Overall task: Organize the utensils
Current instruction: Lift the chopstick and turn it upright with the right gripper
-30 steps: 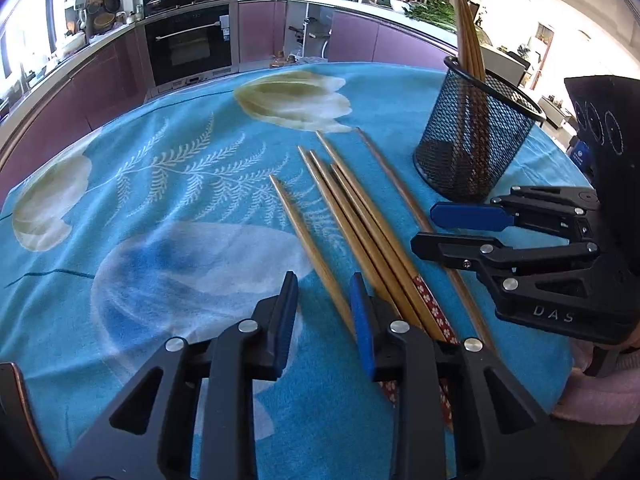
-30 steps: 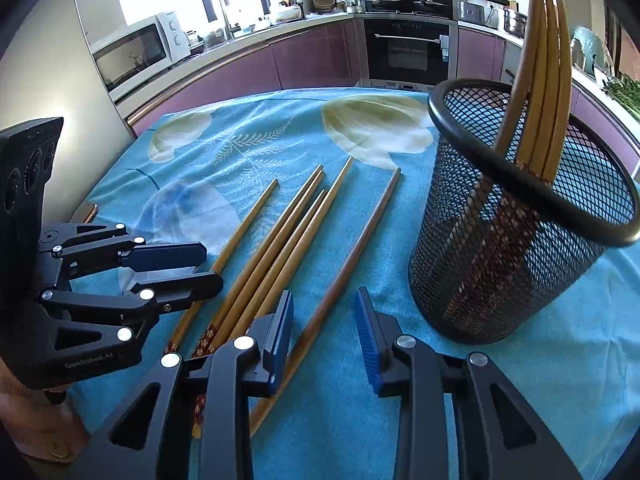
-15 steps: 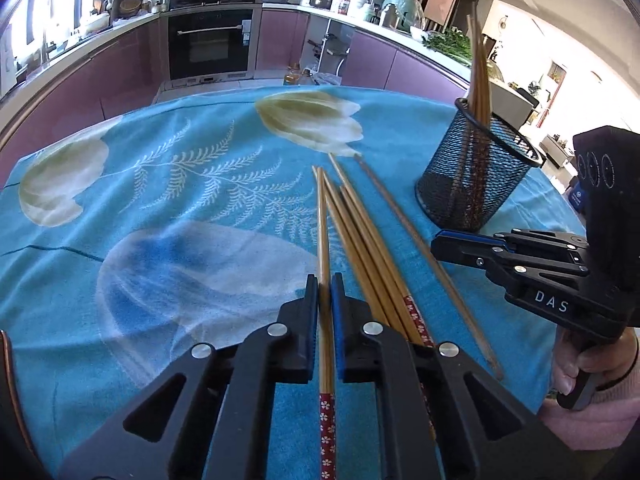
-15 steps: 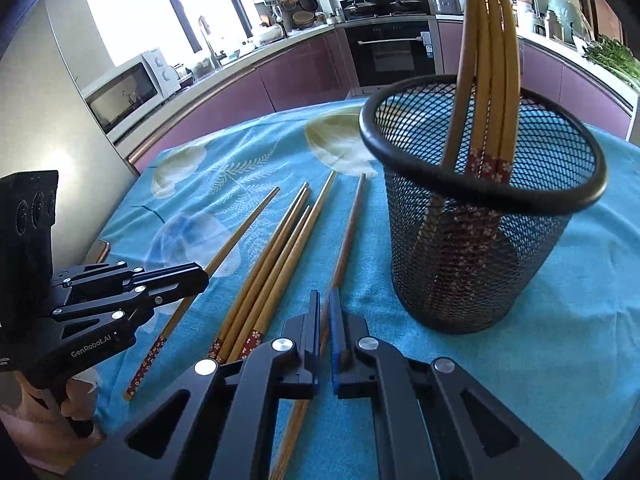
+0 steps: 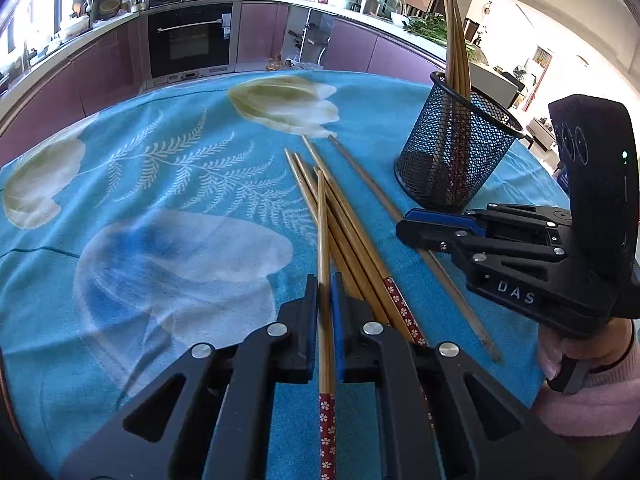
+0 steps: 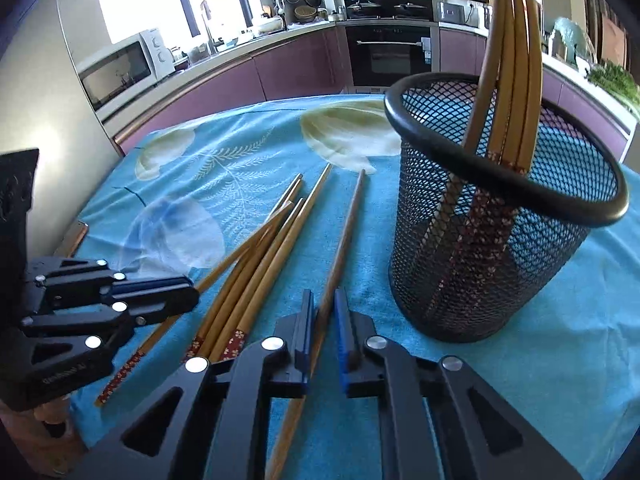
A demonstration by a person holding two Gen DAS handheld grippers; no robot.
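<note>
Several wooden chopsticks [image 5: 352,236] with red flowered ends lie side by side on the blue cloth. My left gripper [image 5: 325,284] is shut on one chopstick [image 5: 322,216], whose tip crosses over the others. One chopstick [image 6: 344,232] lies apart to the right. It sits between the fingers of my right gripper [image 6: 322,300], whose jaws are opening slightly while the pads still touch it. A black mesh cup [image 6: 500,280] stands upright just right of it, holding several chopsticks [image 6: 516,60]. Each view shows the other gripper, the right [image 5: 404,226] and the left [image 6: 192,294].
A blue tablecloth [image 5: 160,184] with leaf and flower prints covers the round table. A hand in a pink sleeve [image 5: 584,364] holds the right gripper at the table's near edge. Purple kitchen cabinets, an oven [image 5: 192,44] and a microwave [image 6: 124,72] stand beyond the table.
Both grippers were open over the chopsticks a second ago and have closed, each on one chopstick. The left one's chopstick has swung to cross the bundle.
</note>
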